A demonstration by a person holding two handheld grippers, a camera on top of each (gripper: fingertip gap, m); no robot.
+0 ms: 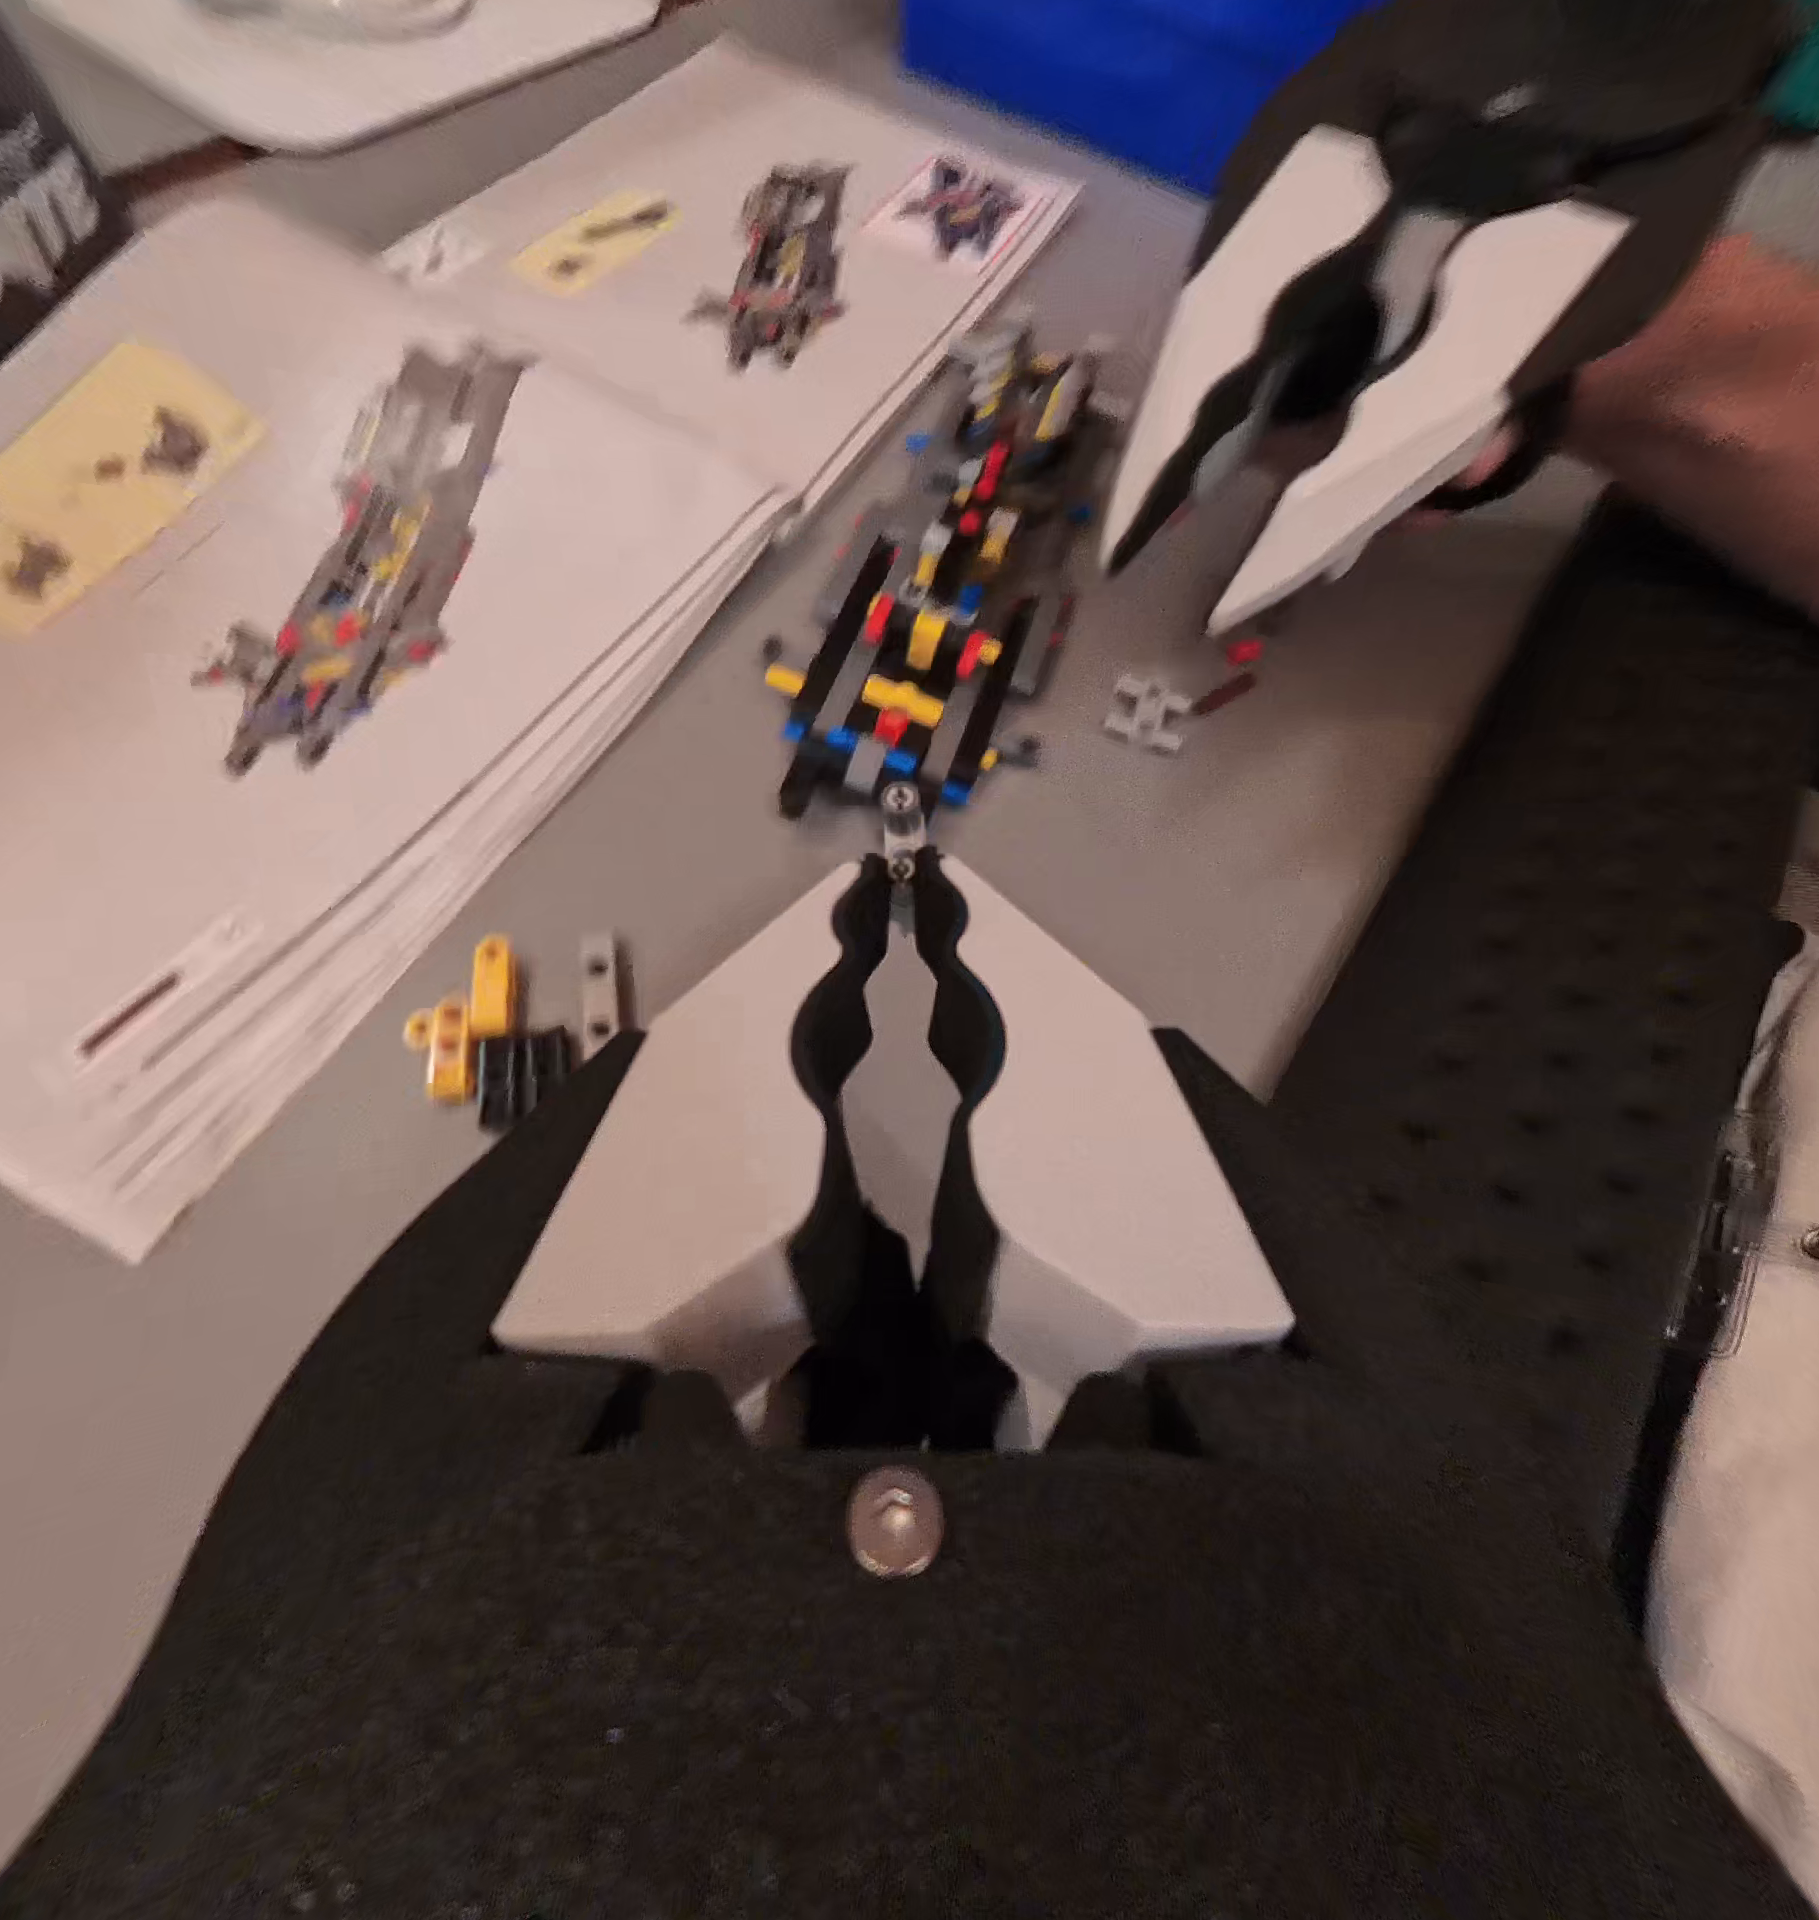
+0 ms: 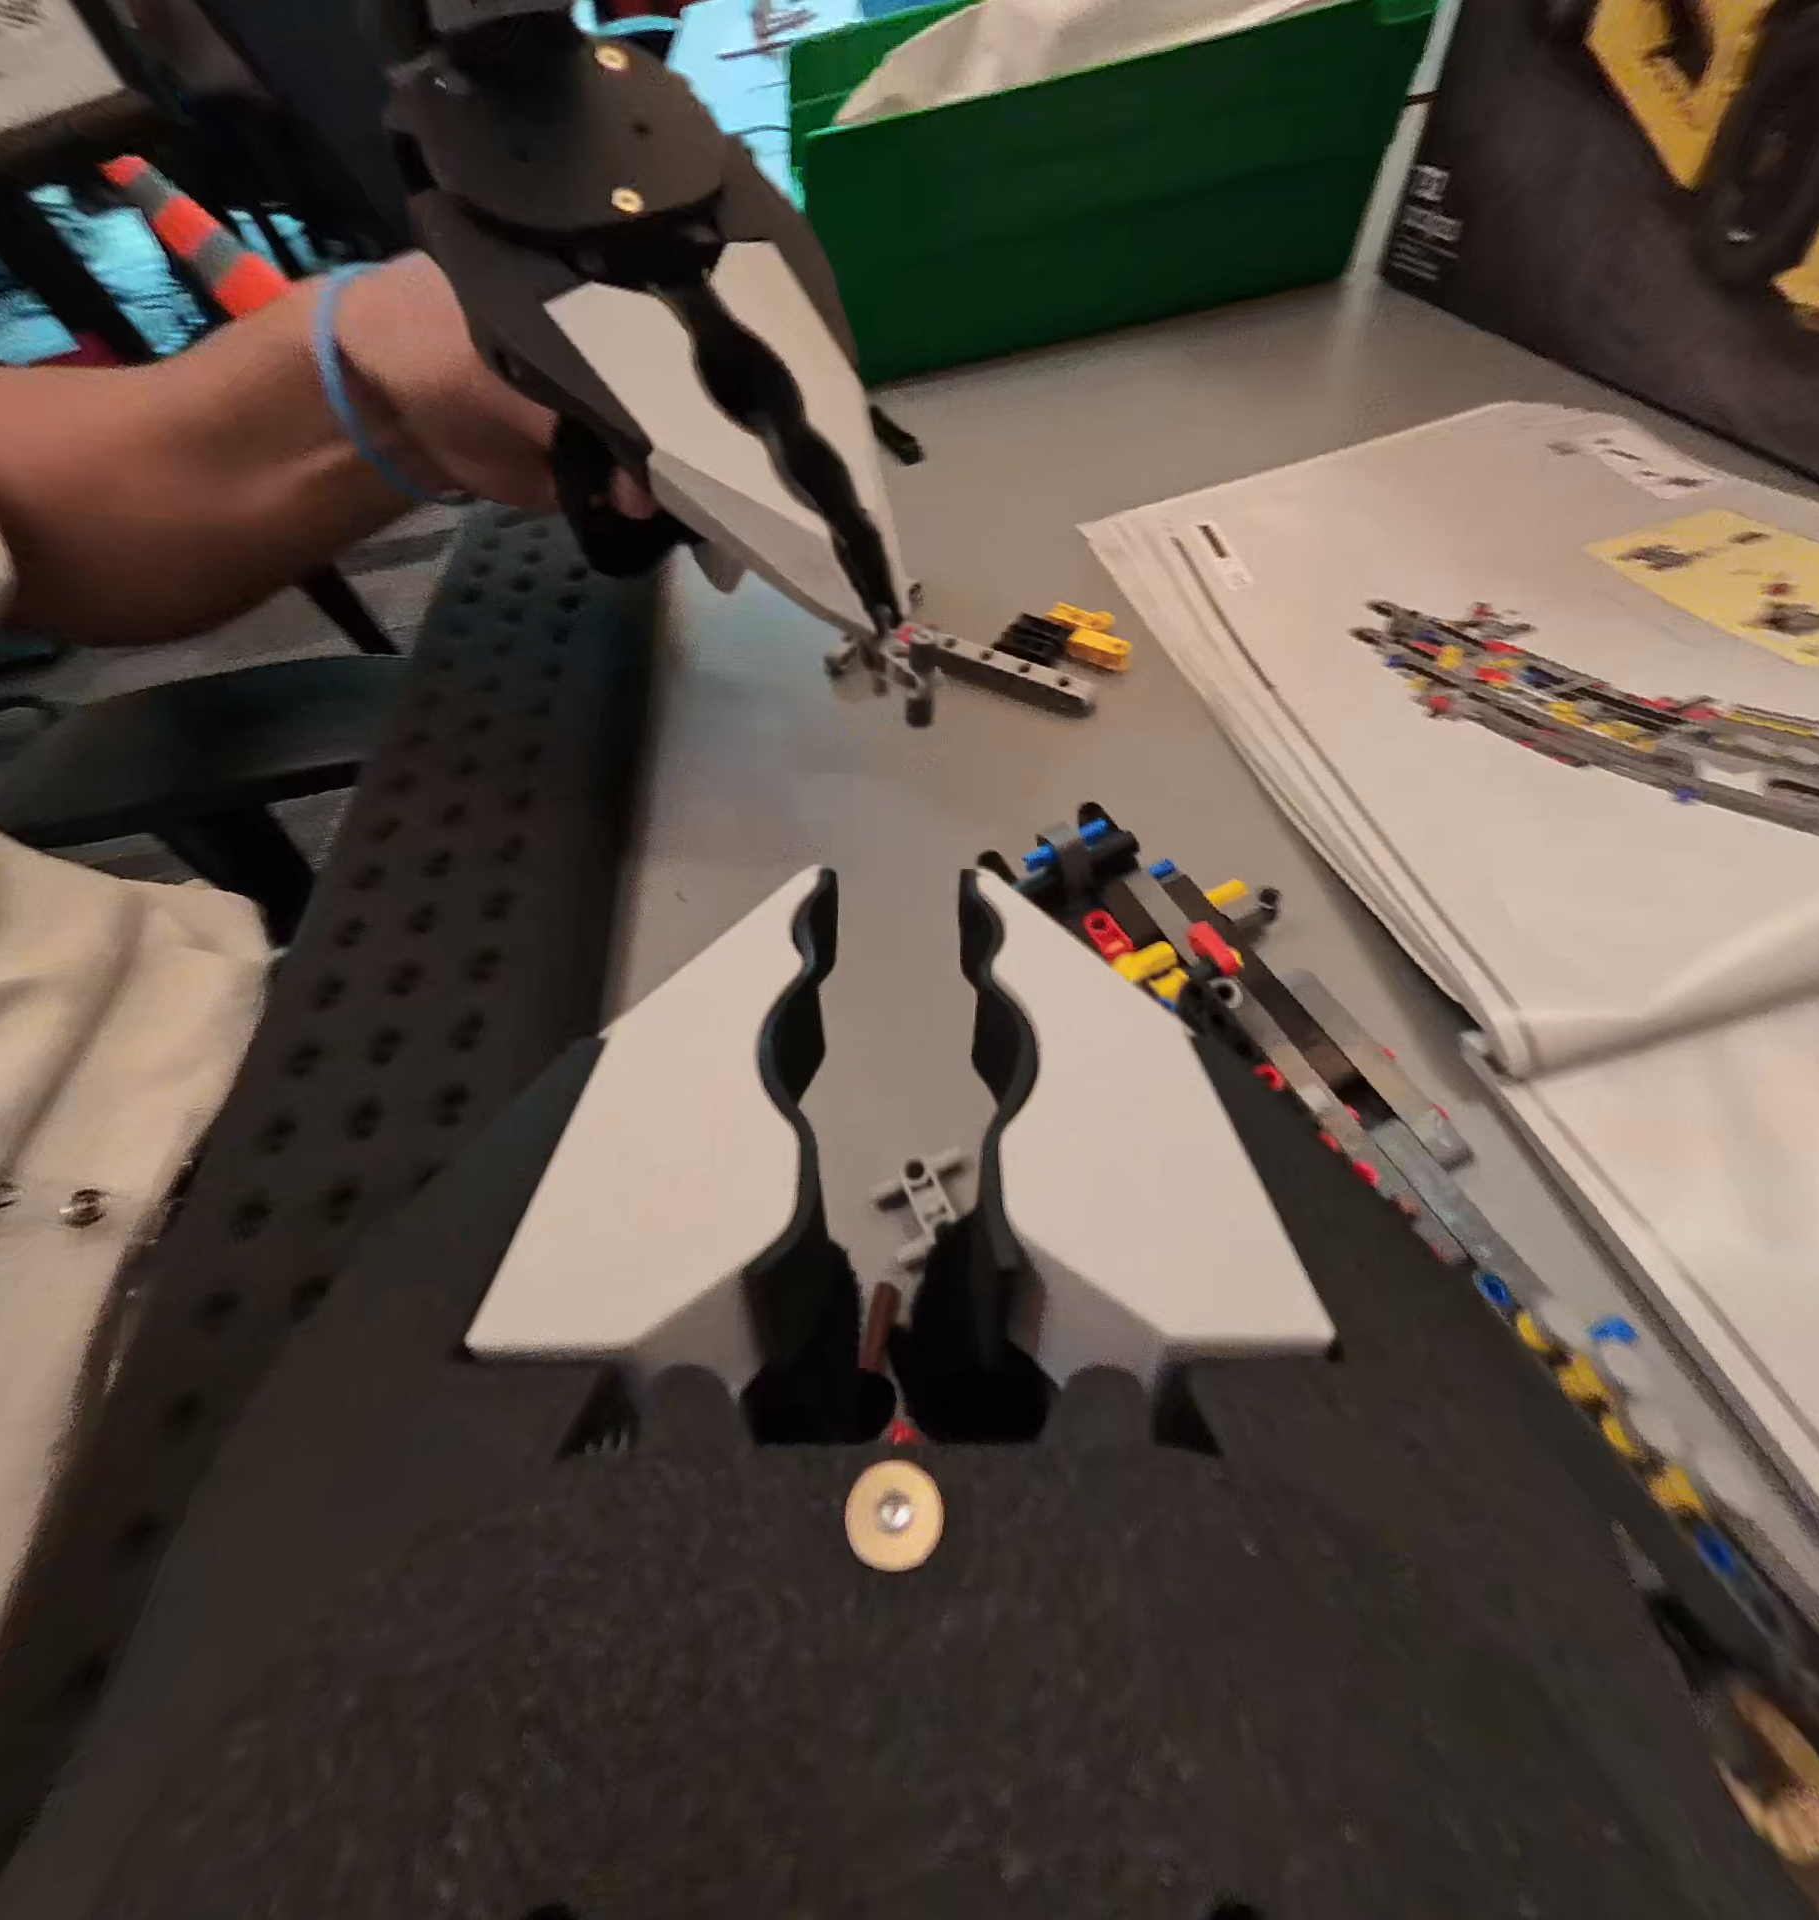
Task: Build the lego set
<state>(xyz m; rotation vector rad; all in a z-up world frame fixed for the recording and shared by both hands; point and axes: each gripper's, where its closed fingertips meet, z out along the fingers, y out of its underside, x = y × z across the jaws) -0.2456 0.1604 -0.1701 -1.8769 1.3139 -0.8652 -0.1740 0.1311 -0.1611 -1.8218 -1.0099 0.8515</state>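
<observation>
The left gripper [image 1: 900, 868] is clamped on a small grey lego piece [image 1: 900, 821], held just before the long black, yellow and blue lego model [image 1: 910, 644] on the grey desk [image 1: 1248, 935]. Only the right wrist view shows that piece as a grey assembly with a beam [image 2: 946, 665]. Left of the model lies the open instruction booklet [image 1: 469, 644], with yellow and black loose bricks [image 1: 484, 1039] near it. The right gripper [image 2: 897, 883] hangs with its fingers apart above a light-grey connector [image 2: 920, 1195]. A green bin [image 2: 1092, 187] holds something white, unidentifiable.
</observation>
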